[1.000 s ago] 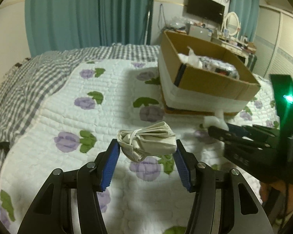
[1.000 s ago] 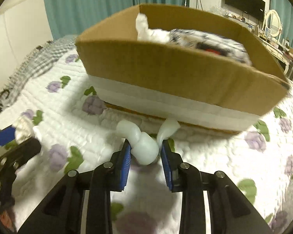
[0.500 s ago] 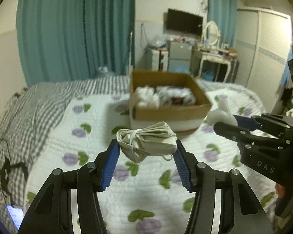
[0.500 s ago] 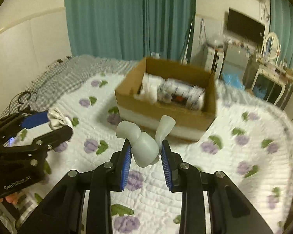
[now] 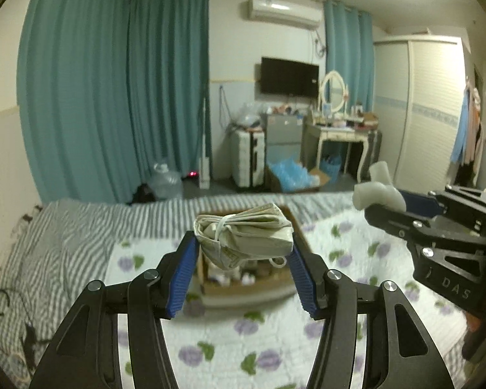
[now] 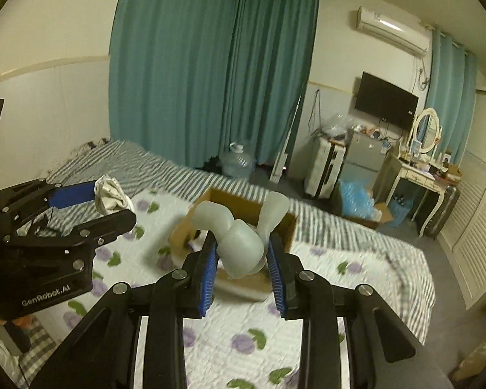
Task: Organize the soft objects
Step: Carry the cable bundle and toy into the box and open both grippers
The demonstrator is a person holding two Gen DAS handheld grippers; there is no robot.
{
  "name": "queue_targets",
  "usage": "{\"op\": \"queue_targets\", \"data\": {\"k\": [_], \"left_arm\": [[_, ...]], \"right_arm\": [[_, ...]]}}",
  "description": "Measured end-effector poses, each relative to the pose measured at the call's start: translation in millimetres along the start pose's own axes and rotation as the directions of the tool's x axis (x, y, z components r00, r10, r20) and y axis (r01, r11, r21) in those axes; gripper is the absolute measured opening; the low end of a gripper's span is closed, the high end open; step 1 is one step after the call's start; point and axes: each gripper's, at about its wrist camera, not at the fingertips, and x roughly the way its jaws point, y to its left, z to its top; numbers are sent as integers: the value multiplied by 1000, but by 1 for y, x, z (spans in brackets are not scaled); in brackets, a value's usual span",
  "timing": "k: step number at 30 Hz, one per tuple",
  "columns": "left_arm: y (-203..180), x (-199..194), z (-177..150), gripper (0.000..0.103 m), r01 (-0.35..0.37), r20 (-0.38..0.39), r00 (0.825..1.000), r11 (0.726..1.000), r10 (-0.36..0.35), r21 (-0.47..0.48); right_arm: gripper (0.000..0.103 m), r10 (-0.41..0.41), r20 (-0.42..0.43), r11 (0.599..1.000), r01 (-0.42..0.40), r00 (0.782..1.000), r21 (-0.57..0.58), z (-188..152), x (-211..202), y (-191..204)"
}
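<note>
My left gripper (image 5: 243, 249) is shut on a folded beige cloth bundle (image 5: 246, 235) tied with a white cord, held high above the bed. My right gripper (image 6: 242, 256) is shut on a pale grey soft toy (image 6: 239, 236) with two stubby ends. The open cardboard box (image 6: 243, 214) sits on the bed far below and ahead, largely hidden behind both held things; it also shows in the left wrist view (image 5: 243, 283). Each gripper shows in the other's view: the right one (image 5: 395, 201) and the left one (image 6: 103, 199).
The bed carries a white quilt with purple flowers (image 5: 243, 337) over a grey checked sheet (image 5: 68, 240). Beyond it are teal curtains (image 5: 113, 97), a water jug (image 5: 165, 183), a suitcase (image 5: 248, 159), a dressing table (image 5: 340, 139) and a wardrobe (image 5: 418, 113).
Both grippers have risen and pulled back from the box with their loads still held. The box went from filling the view to small and far below.
</note>
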Motion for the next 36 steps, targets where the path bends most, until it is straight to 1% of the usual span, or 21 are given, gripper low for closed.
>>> {"op": "queue_targets", "data": {"k": [2,5,7,10,13,15,20,25,28,31,33,34,36], "left_arm": [[2,10,19,54,-3,22,1000,1000,3,-8],[6,31,37,54,-9,40,999,1000,9,-7],[9,51,44,54,-12,35,999,1000,11,1],[13,80,45,54,-21,12,1000,1000,21,17],[19,120,39,54,-32,-30,999,999,34,40],[25,146,32,54,-36,-62,997,999,38,35],[38,211,6,54,-38,-142,989,999,39,8],[39,260,-20,54,-43,-205,978,999,44,7],[38,275,-30,54,-34,-213,976,999,37,15],[35,285,-37,54,-31,-219,975,999,37,28],[33,284,-37,54,-32,-211,977,999,40,40],[33,284,-36,55,-27,-205,978,999,35,42],[32,278,-35,57,-30,-192,981,999,38,45]], "right_arm": [[29,-10,12,1000,10,1000,9,14,3,-9],[29,-28,28,1000,27,999,15,33,16,-21],[29,-30,28,999,29,999,22,42,33,-29],[29,-30,6,999,29,1000,32,47,65,-35],[29,-15,-33,999,16,999,45,43,113,-41],[29,-7,-57,999,10,998,50,38,143,-45],[29,25,-122,998,-17,992,66,14,217,-57],[29,48,-183,995,-32,982,90,-15,283,-67],[29,64,-203,994,-44,977,101,-29,308,-71],[31,72,-213,994,-53,974,93,-37,322,-71],[36,74,-203,994,-57,976,89,-39,324,-69],[42,72,-197,994,-55,978,92,-39,324,-68],[50,44,-208,995,-24,977,97,-38,323,-67]]}}
